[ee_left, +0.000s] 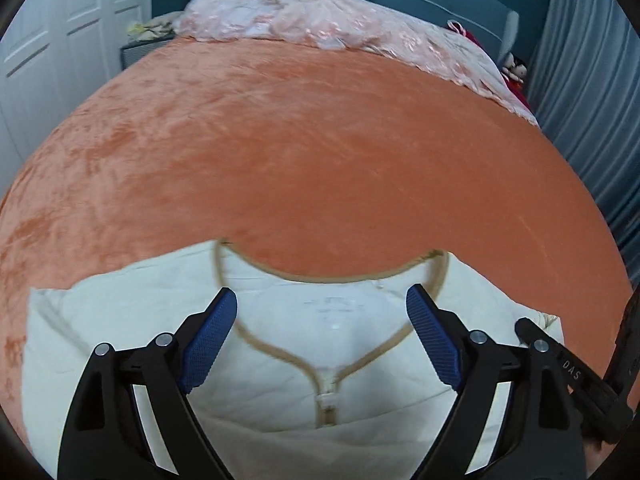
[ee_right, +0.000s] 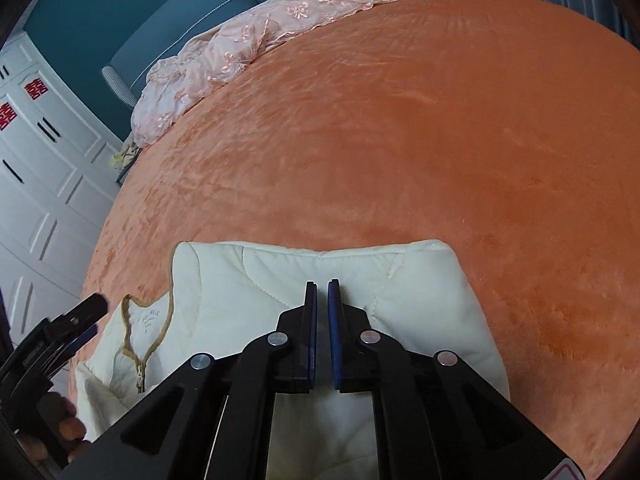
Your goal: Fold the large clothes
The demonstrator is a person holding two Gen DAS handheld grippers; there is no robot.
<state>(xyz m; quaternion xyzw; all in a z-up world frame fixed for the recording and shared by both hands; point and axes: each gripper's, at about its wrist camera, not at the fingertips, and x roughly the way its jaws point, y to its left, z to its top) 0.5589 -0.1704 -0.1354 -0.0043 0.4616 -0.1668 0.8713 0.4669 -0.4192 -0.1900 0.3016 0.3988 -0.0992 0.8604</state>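
A cream quilted jacket [ee_left: 280, 360] with tan trim at the neckline and a front zip lies flat on an orange plush bedspread [ee_left: 320, 160], at its near edge. The left gripper [ee_left: 320, 334] hovers above the collar, its blue-padded jaws spread wide and holding nothing. The right gripper [ee_right: 322, 332] sits over the jacket's folded side, jaws nearly together with a thin empty gap. A pink embroidered quilt [ee_right: 248, 36] is bunched at the headboard end.

Left claw [ee_left: 320, 300] spread wide, right claw [ee_right: 322, 285] nearly closed, both tilted downward
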